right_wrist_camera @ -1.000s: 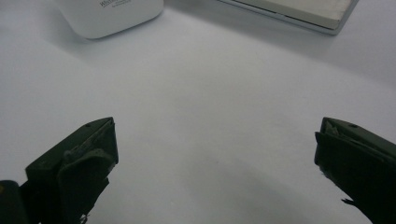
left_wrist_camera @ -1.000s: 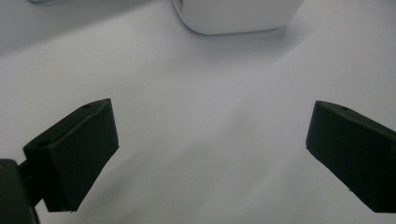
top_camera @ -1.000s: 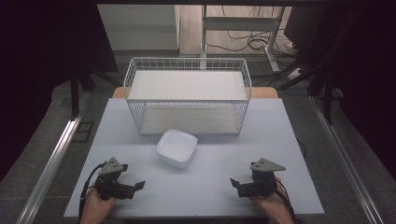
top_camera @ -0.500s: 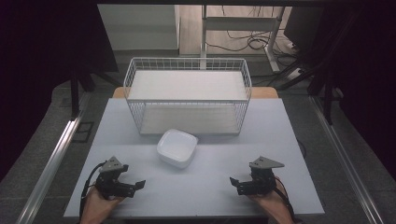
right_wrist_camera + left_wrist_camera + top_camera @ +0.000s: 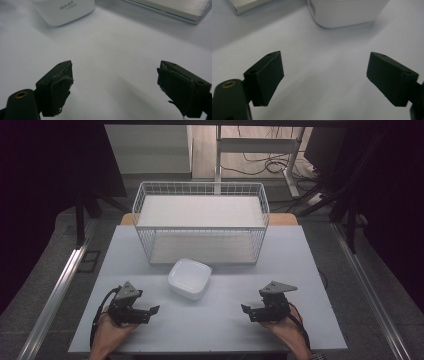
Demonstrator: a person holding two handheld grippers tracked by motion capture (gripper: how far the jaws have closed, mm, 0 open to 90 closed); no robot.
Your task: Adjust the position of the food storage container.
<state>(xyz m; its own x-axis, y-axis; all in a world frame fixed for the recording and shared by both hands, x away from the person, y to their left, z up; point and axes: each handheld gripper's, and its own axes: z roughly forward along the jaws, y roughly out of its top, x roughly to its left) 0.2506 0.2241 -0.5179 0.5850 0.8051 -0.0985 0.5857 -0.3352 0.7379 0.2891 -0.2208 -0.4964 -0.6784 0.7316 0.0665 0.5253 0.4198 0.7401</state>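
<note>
A white square dish [image 5: 189, 279] with rounded corners sits upside down at the middle of the pale table [image 5: 220, 330]. In the high view my left gripper [image 5: 152, 311] rests low at the front left, pointing right toward the centre. My right gripper [image 5: 246, 311] mirrors it at the front right. Both are held by hands and stand open with nothing between the jaws. The left gripper view has its gripper [image 5: 324, 70] wide apart over bare table, the dish [image 5: 347, 12] ahead. In the right gripper view its gripper [image 5: 115, 75] is equally spread, the dish [image 5: 65, 10] ahead to the left.
A white wire basket [image 5: 200, 186] with a flat white floor stands behind the dish at the table's far side. Its base edge [image 5: 175, 8] shows in the right gripper view and again as the base edge [image 5: 249, 6] in the left gripper view. Dark floor and metal rails flank the table.
</note>
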